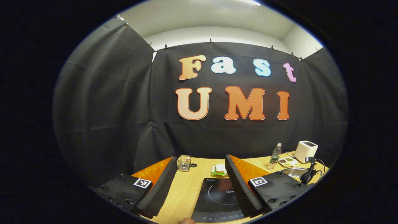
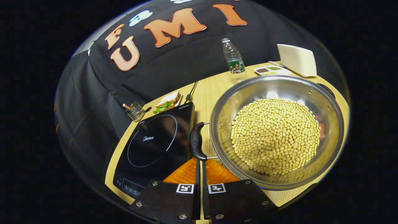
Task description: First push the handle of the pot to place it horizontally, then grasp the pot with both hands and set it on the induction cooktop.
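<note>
The pot (image 2: 276,130) is sitting on the bench (image 2: 208,90), just to the right of the cooktop (image 2: 155,146), and it is holding a deep heap of yellow beans (image 2: 275,135). That load is likely making it heavy, and the polished steel wall is probably slippery, so the rim is looking like a poor place to pinch. The near handle (image 2: 196,141) is standing at the pot's left edge, and it is the better hold, being stiff and dark-coated. A second dark handle seems to be showing at the far right rim, though it is hard to make out. A tilt would probably be spilling beans, so a level two-sided lift is seeming wise.

The right tool (image 2: 199,165) is resting with its fingers drawn together, their tips just below that near handle and gripping nothing. The left tool (image 1: 199,183) is hanging spread wide above the cooktop, also empty.

Counting what is lying about: one pot, one cooktop, one water bottle (image 2: 234,59), one white toaster (image 2: 297,59), one sandwich (image 2: 168,102), one small wire basket (image 2: 134,111) and one divided dish of grains (image 2: 269,70).
</note>
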Tool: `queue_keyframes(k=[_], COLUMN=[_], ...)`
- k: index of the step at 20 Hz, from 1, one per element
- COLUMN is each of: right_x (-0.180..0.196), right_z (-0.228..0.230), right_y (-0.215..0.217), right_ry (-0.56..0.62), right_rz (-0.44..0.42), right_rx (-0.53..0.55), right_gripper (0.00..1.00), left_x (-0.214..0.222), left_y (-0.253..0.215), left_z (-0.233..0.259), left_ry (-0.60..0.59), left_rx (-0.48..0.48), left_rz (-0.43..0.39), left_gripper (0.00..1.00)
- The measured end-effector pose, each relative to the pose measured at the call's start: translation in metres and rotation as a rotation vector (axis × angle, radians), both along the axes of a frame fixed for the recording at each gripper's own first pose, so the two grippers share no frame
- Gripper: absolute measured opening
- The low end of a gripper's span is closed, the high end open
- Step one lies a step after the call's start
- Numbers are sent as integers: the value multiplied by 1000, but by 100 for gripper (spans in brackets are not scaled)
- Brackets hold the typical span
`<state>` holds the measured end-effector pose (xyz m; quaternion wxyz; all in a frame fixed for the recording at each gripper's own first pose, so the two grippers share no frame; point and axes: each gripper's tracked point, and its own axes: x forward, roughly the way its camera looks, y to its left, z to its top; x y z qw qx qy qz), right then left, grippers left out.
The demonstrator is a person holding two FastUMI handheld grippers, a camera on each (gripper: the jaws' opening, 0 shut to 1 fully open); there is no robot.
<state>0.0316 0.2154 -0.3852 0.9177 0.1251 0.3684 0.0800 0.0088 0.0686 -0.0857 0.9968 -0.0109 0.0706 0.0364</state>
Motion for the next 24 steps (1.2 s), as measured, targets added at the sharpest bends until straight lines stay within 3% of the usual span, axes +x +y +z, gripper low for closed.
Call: queue_keyframes(k=[6,13,15,23,24], right_x=[18,-18,-26,-4,0], right_z=[-1,25,42,99,102], right_y=[3,-8,-21,-136,-151], right_ry=[-8,-5,-42,-250,-261], right_rz=[-14,96,112,-40,-71], right_rx=[3,7,9,-145,-159], right_gripper=[0,0,0,0,14], left_x=[8,22,28,40,42], left_y=[-2,-40,-60,-161,-176], left_z=[-12,-26,-27,-56,-63], left_ry=[22,40,38,76,85], left_rx=[-10,-20,-27,-87,-95], left_rz=[2,-54,-88,-251,-268], left_gripper=[99,96,99,100,99])
